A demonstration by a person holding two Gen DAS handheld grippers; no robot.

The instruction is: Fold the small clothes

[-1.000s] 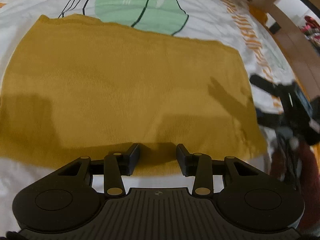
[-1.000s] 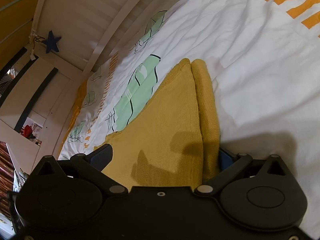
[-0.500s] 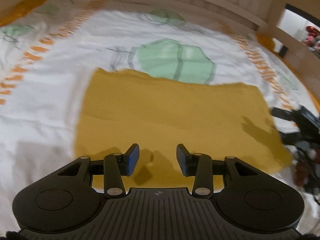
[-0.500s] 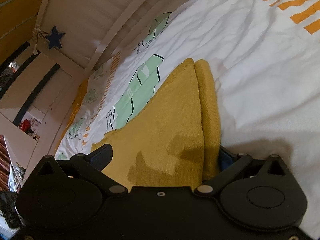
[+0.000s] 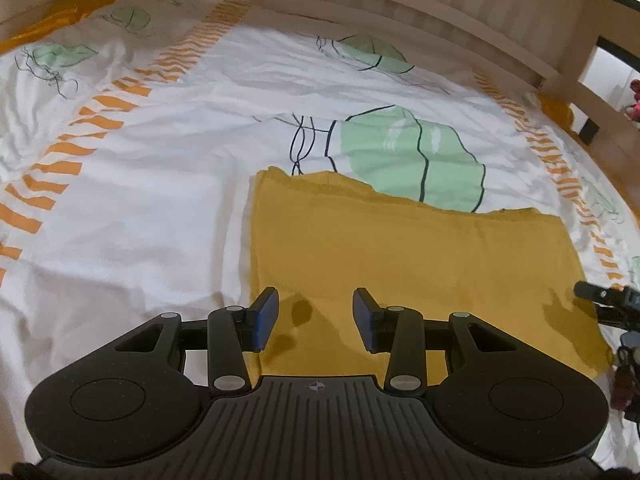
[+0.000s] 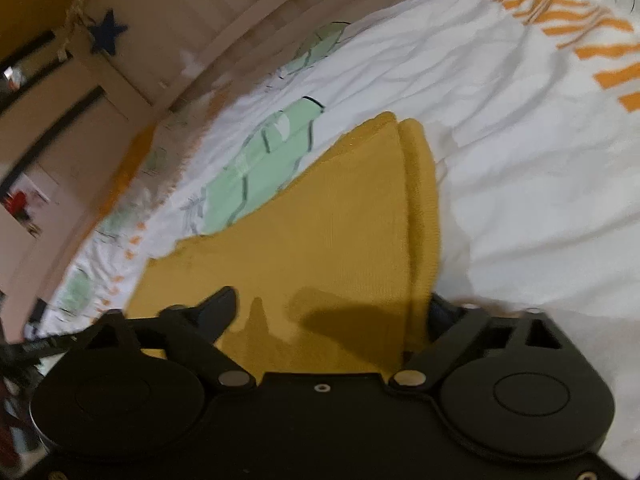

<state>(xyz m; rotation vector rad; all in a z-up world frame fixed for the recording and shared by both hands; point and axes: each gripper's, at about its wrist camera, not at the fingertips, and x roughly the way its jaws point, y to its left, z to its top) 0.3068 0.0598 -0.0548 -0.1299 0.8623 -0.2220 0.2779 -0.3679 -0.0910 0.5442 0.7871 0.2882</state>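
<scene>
A mustard-yellow knit garment [image 5: 400, 256] lies folded flat on the white patterned bedsheet [image 5: 168, 184]. My left gripper [image 5: 316, 316] is open and empty, held above the garment's near left corner. In the right wrist view the same garment [image 6: 320, 240] runs up between the jaws of my right gripper [image 6: 332, 312], which is open wide; the folded edge lies against its right finger [image 6: 444, 316], partly hidden by cloth. The right gripper also shows at the right edge of the left wrist view [image 5: 612, 308].
A wooden slatted bed rail [image 5: 400, 4] runs along the far side of the bed. A blue star [image 6: 106, 34] hangs on the frame at the left. The sheet carries green leaf prints [image 5: 408, 156] and orange stripes [image 5: 100, 108].
My left gripper has pulled back and risen, so the garment looks smaller and more of the bed shows. My right gripper has shifted and tilted slightly; the garment lies the same.
</scene>
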